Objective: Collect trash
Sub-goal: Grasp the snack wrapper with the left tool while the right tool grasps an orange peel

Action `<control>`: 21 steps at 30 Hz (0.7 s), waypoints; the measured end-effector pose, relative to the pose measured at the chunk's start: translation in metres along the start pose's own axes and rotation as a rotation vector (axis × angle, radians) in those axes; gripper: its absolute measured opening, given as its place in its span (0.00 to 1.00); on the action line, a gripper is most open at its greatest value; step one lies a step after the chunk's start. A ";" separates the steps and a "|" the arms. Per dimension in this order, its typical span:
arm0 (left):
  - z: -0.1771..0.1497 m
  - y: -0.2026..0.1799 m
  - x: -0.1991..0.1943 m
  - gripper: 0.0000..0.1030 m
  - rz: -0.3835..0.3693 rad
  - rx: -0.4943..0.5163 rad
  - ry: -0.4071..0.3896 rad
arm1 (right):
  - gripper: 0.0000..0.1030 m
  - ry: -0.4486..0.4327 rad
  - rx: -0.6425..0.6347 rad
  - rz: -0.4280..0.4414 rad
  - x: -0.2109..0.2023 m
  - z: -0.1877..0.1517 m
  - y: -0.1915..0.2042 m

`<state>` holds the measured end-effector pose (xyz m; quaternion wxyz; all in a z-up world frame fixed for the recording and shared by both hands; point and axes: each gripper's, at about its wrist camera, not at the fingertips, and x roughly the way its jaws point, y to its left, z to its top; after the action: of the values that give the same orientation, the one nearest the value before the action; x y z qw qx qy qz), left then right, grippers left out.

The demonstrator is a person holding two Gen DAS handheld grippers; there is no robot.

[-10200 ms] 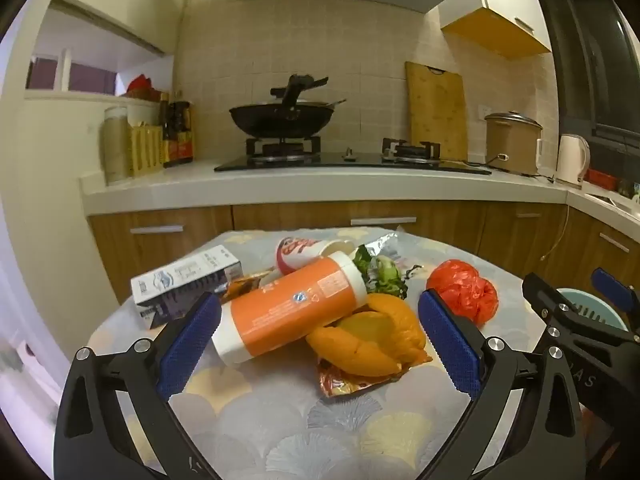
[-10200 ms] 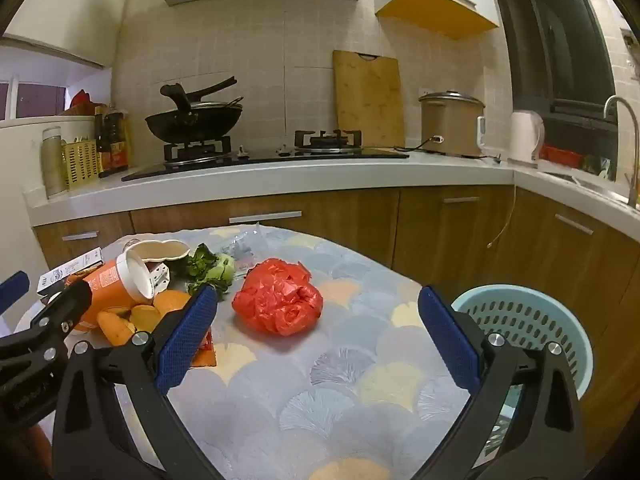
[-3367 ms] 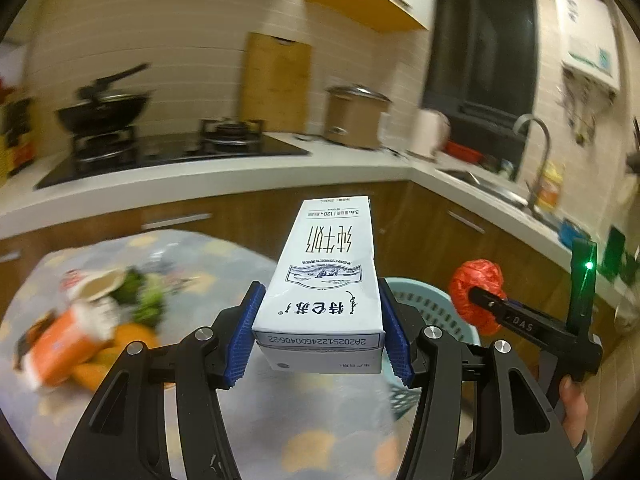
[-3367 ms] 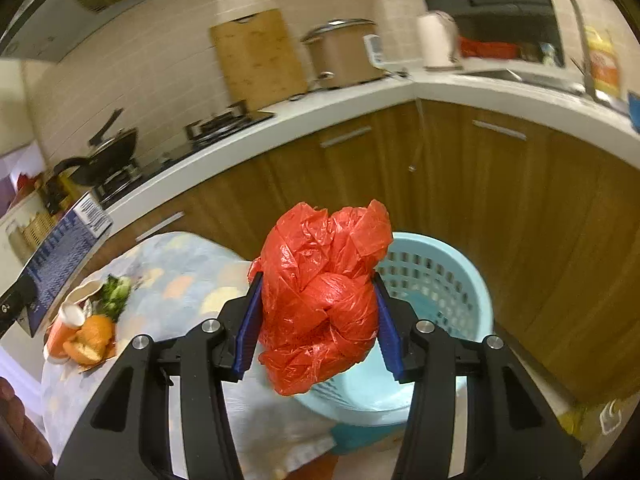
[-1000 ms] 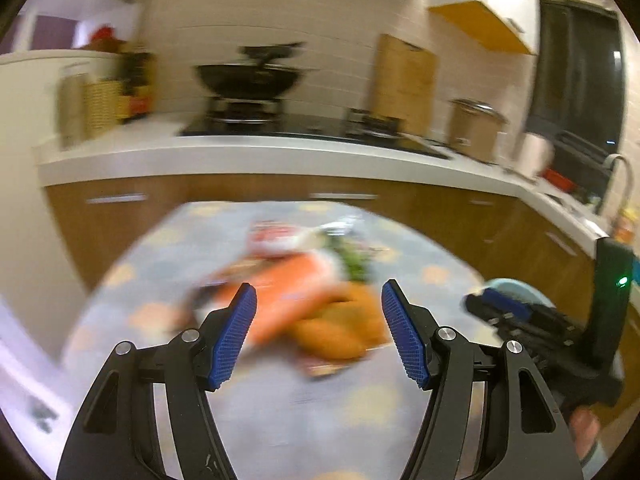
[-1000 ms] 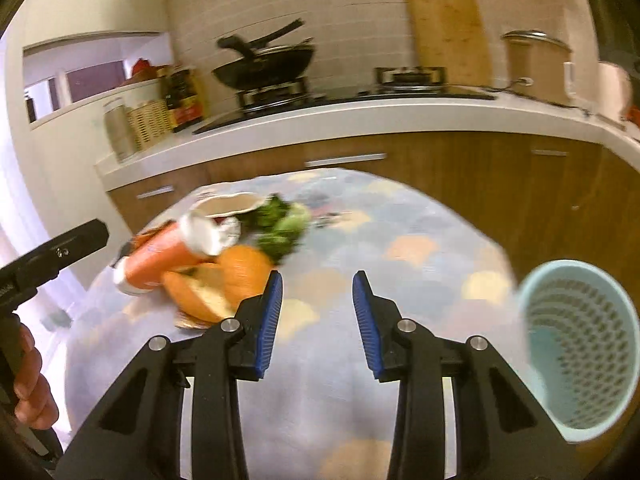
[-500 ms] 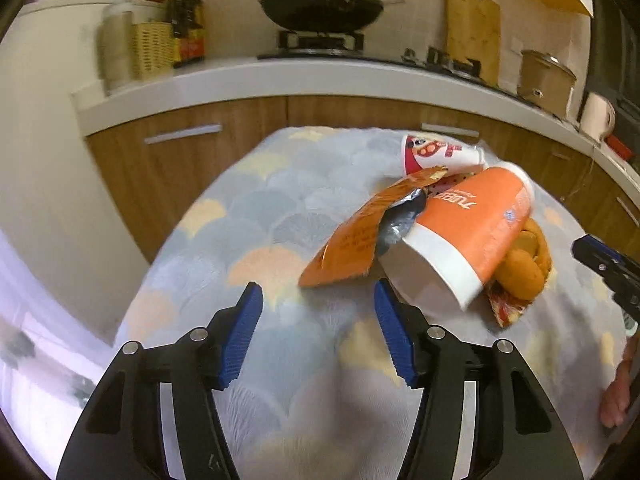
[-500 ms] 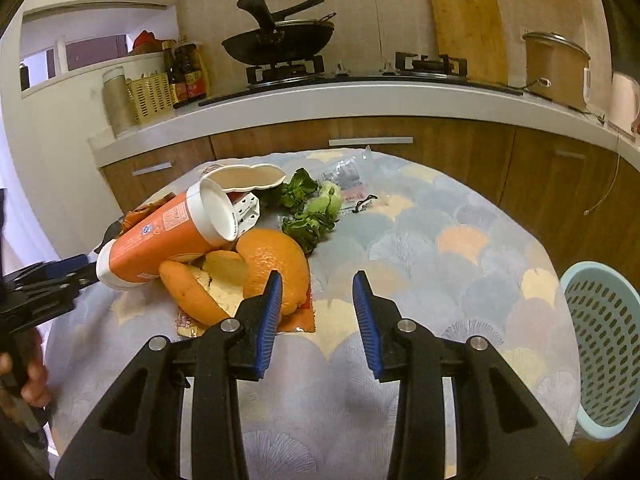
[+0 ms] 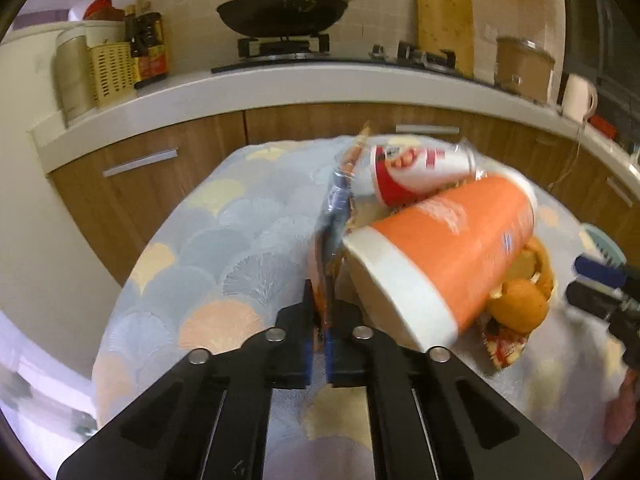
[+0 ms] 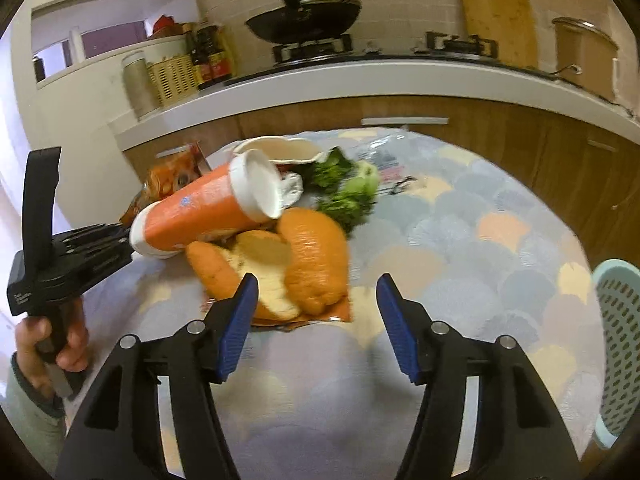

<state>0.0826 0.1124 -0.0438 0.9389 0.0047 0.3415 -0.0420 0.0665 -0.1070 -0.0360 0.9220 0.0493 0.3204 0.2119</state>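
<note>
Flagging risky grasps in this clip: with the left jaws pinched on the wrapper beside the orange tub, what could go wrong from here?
1. The left gripper holds only the wrapper's edge; the foil may slip or tear when lifted.
2. The tub leans against the wrapper, so pulling may roll it, with the cup, off the table.
3. The right gripper, jaws opening, nears the peels; loose pieces may scatter.

Glossy foil wrapper (image 9: pixel 334 216), smooth plastic orange canister (image 9: pixel 444 256), matt patterned tablecloth (image 9: pixel 224 240), wood cabinets (image 9: pixel 160 168).
</note>
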 end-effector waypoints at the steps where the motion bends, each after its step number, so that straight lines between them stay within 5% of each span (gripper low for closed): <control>1: -0.001 0.003 -0.003 0.01 -0.008 -0.021 -0.012 | 0.56 -0.001 -0.010 -0.009 0.001 0.001 0.004; 7: -0.002 0.025 -0.011 0.01 -0.072 -0.145 -0.055 | 0.56 -0.019 -0.033 -0.072 0.008 0.014 0.008; 16: -0.003 0.024 -0.015 0.01 -0.080 -0.161 -0.082 | 0.56 0.065 0.157 0.109 0.041 0.033 -0.025; 21: -0.004 0.028 -0.016 0.01 -0.097 -0.177 -0.084 | 0.56 0.038 0.173 0.095 0.036 0.040 -0.034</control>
<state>0.0707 0.1420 -0.0373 0.9460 -0.0962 0.3042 -0.0571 0.1283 -0.1210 -0.0331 0.8969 0.1399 0.3524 0.2276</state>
